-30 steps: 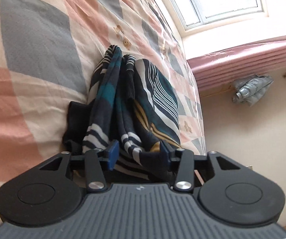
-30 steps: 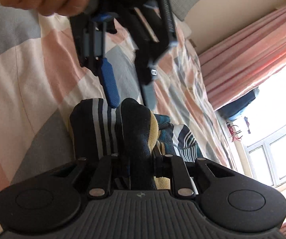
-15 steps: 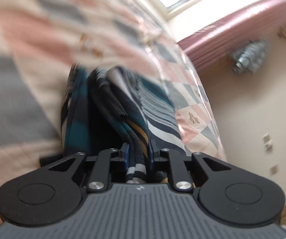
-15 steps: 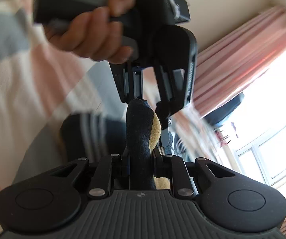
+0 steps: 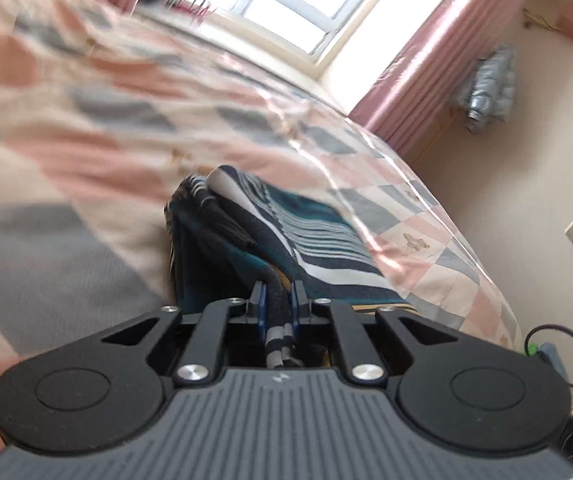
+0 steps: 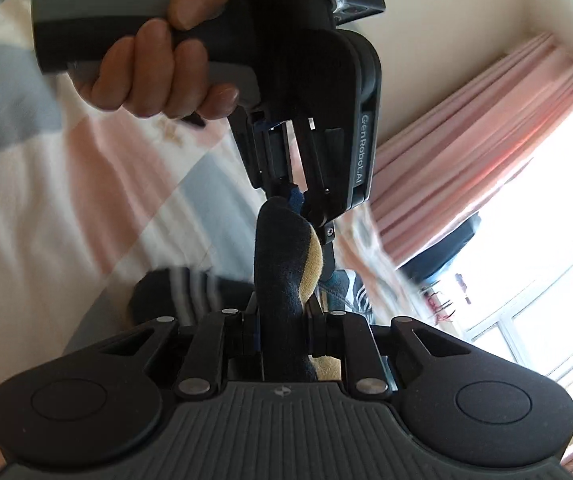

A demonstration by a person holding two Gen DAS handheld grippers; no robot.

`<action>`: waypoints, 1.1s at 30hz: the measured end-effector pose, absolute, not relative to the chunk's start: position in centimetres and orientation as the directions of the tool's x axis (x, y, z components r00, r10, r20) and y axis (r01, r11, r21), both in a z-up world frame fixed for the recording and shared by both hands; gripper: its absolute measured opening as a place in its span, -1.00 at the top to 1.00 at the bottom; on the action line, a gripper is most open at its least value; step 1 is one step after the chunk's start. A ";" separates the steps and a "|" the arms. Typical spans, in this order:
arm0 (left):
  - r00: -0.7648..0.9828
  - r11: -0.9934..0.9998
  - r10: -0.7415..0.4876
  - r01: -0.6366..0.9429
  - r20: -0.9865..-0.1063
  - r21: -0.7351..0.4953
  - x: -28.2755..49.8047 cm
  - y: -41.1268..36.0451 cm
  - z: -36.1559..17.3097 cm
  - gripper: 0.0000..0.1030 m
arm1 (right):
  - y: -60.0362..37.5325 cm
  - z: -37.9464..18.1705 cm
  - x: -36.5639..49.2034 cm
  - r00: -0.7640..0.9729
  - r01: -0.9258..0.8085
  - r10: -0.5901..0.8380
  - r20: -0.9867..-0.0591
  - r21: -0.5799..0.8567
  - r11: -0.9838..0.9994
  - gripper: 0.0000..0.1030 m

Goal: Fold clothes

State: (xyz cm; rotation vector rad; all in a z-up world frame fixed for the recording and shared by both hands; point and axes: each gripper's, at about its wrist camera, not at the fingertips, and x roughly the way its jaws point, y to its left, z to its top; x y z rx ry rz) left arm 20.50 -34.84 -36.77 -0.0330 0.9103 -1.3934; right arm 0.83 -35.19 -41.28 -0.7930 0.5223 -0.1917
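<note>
The left gripper [image 5: 278,300] has its blue pads pinched together on a bunched edge of the striped garment [image 5: 306,236], which trails toward 12 o'clock over the checked bedspread [image 5: 86,152]. The right gripper [image 6: 282,320] is clamped on another dark fold of it, with a hand [image 6: 162,76] holding the other tool at 12 o'clock. This looks like a two-point lift; the next move calls for drawing both holds apart to spread the cloth flat
</note>
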 end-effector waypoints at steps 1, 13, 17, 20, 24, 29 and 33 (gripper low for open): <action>-0.096 0.245 -0.834 0.818 -0.544 -0.520 20.7 -35.1 -37.2 0.84 | -35.3 -41.5 1.1 0.852 -0.041 -0.346 -0.392 -0.710 0.703 0.61; -0.122 0.248 -0.795 0.828 -0.594 -0.503 24.1 -40.8 -35.8 0.89 | -36.0 -43.8 2.2 0.793 -0.178 -0.283 -0.540 -0.648 0.740 0.47; -0.100 0.269 -0.714 0.875 -0.693 -0.403 23.6 -46.0 -39.2 0.85 | -35.8 -42.8 2.4 0.779 -0.178 -0.299 -0.551 -0.652 0.737 0.26; -0.104 0.297 -0.696 0.860 -0.711 -0.416 24.1 -46.2 -41.2 0.83 | -37.4 -39.6 0.3 0.801 -0.073 -0.282 -0.528 -0.554 0.829 -0.39; -0.096 0.298 -0.700 0.861 -0.708 -0.411 24.1 -45.2 -41.3 0.85 | -41.6 -35.5 -3.6 0.814 0.186 -0.329 -0.479 -0.321 0.928 -0.05; -0.073 0.299 -0.708 0.871 -0.703 -0.391 23.5 -44.6 -41.1 0.85 | -46.9 -35.1 -5.1 0.781 0.415 -0.351 -0.516 0.010 0.910 0.49; -0.058 0.294 -0.711 0.881 -0.701 -0.371 22.7 -43.8 -41.3 0.86 | -46.7 -38.4 -5.8 0.729 0.438 -0.344 -0.592 0.017 0.899 0.49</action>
